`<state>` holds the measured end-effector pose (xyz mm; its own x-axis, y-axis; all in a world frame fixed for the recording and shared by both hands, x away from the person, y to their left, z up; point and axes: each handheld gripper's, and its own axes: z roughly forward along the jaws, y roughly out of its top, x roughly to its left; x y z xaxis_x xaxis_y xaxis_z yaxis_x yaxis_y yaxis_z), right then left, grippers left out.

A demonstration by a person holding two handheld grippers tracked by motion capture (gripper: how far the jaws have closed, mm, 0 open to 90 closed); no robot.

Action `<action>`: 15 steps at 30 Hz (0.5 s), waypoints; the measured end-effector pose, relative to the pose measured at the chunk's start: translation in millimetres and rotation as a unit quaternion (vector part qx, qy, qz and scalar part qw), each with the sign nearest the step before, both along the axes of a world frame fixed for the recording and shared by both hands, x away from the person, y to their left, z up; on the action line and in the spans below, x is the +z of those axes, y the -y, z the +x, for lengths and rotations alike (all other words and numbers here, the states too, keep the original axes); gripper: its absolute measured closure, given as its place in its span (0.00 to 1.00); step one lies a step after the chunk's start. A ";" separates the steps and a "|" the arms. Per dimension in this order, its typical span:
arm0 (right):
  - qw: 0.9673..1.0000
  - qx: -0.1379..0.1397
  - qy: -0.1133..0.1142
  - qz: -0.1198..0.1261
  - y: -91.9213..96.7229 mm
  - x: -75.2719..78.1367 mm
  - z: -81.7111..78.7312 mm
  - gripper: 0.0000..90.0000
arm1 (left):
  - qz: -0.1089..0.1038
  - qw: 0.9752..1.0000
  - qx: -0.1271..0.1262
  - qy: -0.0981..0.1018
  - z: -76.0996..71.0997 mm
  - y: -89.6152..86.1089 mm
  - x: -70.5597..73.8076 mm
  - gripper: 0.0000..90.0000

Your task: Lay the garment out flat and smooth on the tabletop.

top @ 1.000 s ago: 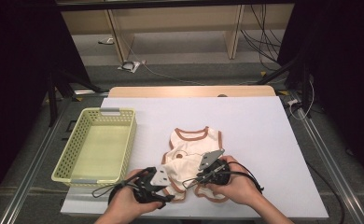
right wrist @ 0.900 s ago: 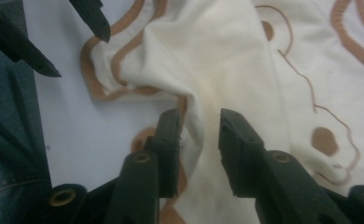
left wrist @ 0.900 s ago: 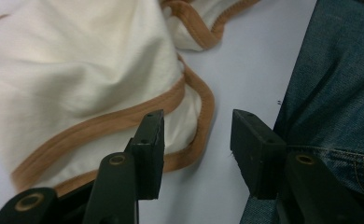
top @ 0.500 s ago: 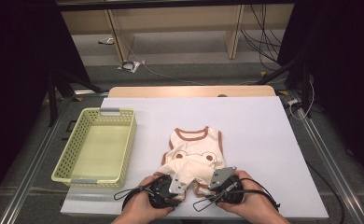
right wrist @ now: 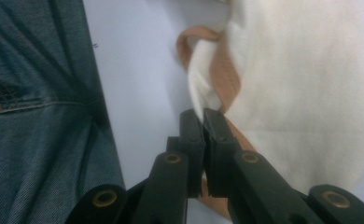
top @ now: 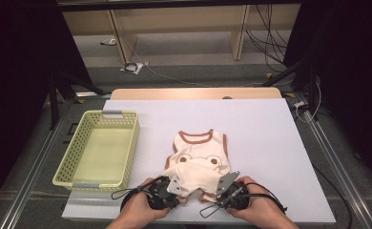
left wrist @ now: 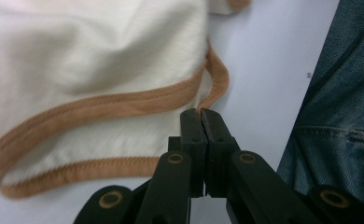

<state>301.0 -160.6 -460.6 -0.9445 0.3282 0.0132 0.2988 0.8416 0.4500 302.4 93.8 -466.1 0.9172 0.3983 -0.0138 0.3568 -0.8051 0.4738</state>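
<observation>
We are seeing bare counter [top: 270,138] lying open to the right of and beyond the baby garment [top: 199,160], letting a hand pass freely. To the left, the yellow basket [top: 69,164] is standing in the way, with a clear strip running between it and the garment.

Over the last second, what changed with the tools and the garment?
Both hands drew back toward the table's near edge. The left tool and right tool have just been closing, and each now pinches the brown-trimmed hem of the cream baby garment. The hem lies folded up over the garment's lower half. The yellow basket and the garment's upper part stayed put.
</observation>
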 end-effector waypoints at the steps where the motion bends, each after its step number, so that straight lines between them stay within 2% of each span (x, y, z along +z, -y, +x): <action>1: 1.000 0.001 -0.001 0.007 4.5 3.0 -1.1 0.97 | -0.020 1.000 0.003 -0.012 0.2 -10.7 5.9 0.98; 2: 1.000 0.001 -0.001 0.007 4.5 3.0 -1.1 0.97 | -0.020 1.000 0.003 -0.012 0.2 -10.7 5.9 0.98; 3: 1.000 0.007 -0.005 0.013 9.6 5.5 -2.4 0.97 | -0.043 0.999 0.006 -0.021 -2.3 -21.1 12.7 0.98; 4: 1.000 0.007 -0.005 0.013 9.6 5.5 -2.4 0.97 | -0.043 0.999 0.006 -0.021 -2.3 -21.1 12.7 0.98; 5: 1.000 0.008 -0.013 0.020 15.6 7.7 -5.6 0.97 | -0.063 0.997 0.005 -0.034 -6.2 -30.2 17.9 0.98; 6: 1.000 0.008 -0.013 0.020 15.6 7.7 -5.6 0.97 | -0.063 0.997 0.005 -0.034 -6.2 -30.2 17.9 0.98; 7: 0.999 0.016 -0.017 0.025 19.1 8.3 -9.3 0.97 | -0.078 0.996 0.001 -0.044 -10.8 -36.7 21.6 0.98; 10: 0.999 0.025 -0.026 0.024 20.9 9.2 -14.4 0.97 | -0.077 0.996 -0.002 -0.044 -15.9 -40.6 23.3 0.98; 14: 0.998 0.046 -0.041 0.021 22.2 10.1 -25.2 0.97 | -0.076 0.995 -0.018 -0.059 -27.5 -44.2 21.4 0.98; 15: 0.996 0.062 -0.060 0.016 23.3 10.3 -32.0 0.97 | -0.074 0.994 -0.035 -0.070 -33.2 -45.4 20.3 0.98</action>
<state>268.9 -183.9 -450.3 -0.9688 0.2066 0.1369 0.2465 0.8610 0.4449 269.3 139.2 -445.8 0.9275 0.3177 -0.1968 0.3731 -0.7560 0.5378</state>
